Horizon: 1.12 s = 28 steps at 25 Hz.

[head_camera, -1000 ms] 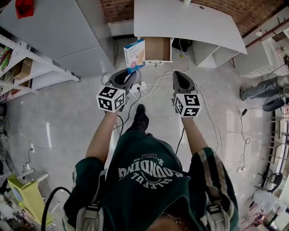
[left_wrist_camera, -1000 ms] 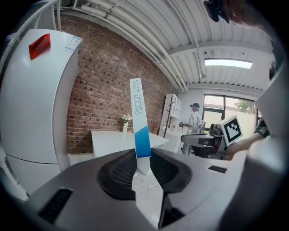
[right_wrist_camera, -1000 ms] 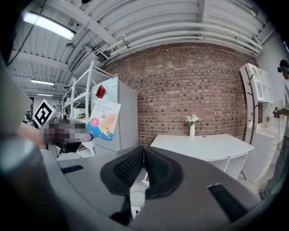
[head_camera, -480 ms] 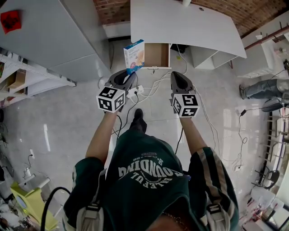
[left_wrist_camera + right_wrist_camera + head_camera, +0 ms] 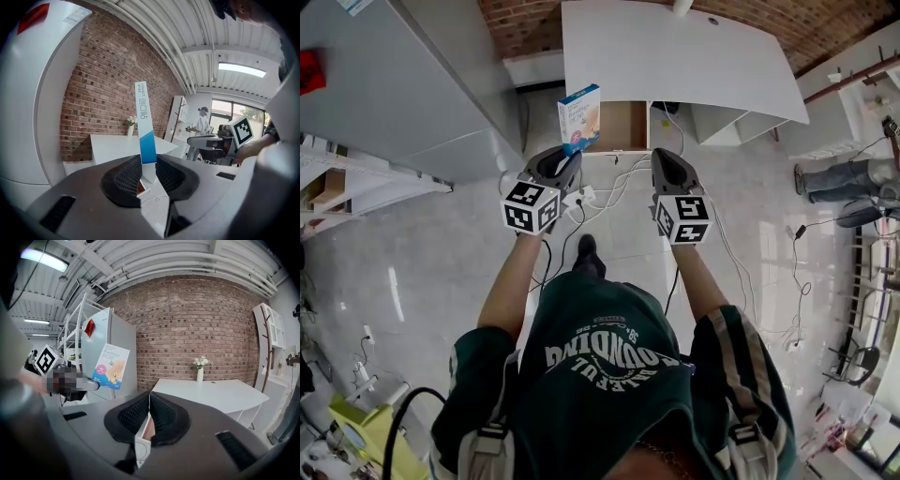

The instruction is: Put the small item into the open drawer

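My left gripper (image 5: pixel 567 155) is shut on the lower edge of a small blue-and-white box (image 5: pixel 580 117) and holds it upright. In the left gripper view the box (image 5: pixel 145 126) shows edge-on, standing up between the dark pads (image 5: pixel 126 178) of my left gripper (image 5: pixel 149 171). The open wooden drawer (image 5: pixel 623 127) hangs under the front edge of the white desk (image 5: pixel 675 52), just right of the box. My right gripper (image 5: pixel 664 157) is level with the left one and empty. In its own view my right gripper (image 5: pixel 149 413) is shut, with the drawer's side (image 5: pixel 142 439) below it and the box (image 5: pixel 111 365) at left.
A tall white cabinet (image 5: pixel 394 84) stands at left beside metal shelves (image 5: pixel 337 183). A power strip and white cables (image 5: pixel 595 187) lie on the floor in front of the drawer. A vase of flowers (image 5: pixel 200 367) stands on the desk. A person's legs (image 5: pixel 844 183) show at far right.
Both grippers have moved forward towards the desk, the box still in the left one. The drawer now lies closer to the gripper tips.
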Available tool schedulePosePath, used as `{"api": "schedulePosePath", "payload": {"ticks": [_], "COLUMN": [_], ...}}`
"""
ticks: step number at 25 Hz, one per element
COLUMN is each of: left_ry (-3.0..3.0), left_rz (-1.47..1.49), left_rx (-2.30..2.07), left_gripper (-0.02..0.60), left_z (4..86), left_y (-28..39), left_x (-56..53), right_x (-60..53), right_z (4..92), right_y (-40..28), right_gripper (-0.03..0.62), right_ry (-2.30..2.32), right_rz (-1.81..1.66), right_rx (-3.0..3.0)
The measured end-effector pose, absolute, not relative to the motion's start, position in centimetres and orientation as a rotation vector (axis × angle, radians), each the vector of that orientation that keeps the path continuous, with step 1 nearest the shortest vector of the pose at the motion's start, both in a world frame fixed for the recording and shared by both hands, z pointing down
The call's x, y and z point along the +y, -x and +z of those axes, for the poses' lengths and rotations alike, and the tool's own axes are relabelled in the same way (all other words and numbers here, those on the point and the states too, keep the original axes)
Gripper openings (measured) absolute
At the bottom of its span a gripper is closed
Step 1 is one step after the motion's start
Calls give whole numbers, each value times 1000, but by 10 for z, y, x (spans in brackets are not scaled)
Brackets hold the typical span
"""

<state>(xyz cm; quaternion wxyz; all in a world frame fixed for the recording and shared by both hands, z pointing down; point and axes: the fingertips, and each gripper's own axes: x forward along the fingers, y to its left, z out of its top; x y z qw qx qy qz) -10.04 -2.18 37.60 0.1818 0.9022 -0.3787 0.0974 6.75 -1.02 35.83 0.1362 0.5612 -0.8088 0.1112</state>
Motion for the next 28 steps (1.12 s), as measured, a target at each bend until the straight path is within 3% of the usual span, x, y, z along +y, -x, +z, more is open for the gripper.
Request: {"api": "schedulePosePath", "payload": {"ticks": [28], "left_ry": [-2548], "left_rz": [334], "left_rx": [-946], "left_gripper": [101], "left_z": [402], "left_y": [55], "left_x": [-87], "right_x": [-71], "right_z": [382], "right_y": [-96], "right_gripper": [25], "right_ry": [-1693], "right_rz": [395], "right_rx": [-2305]}}
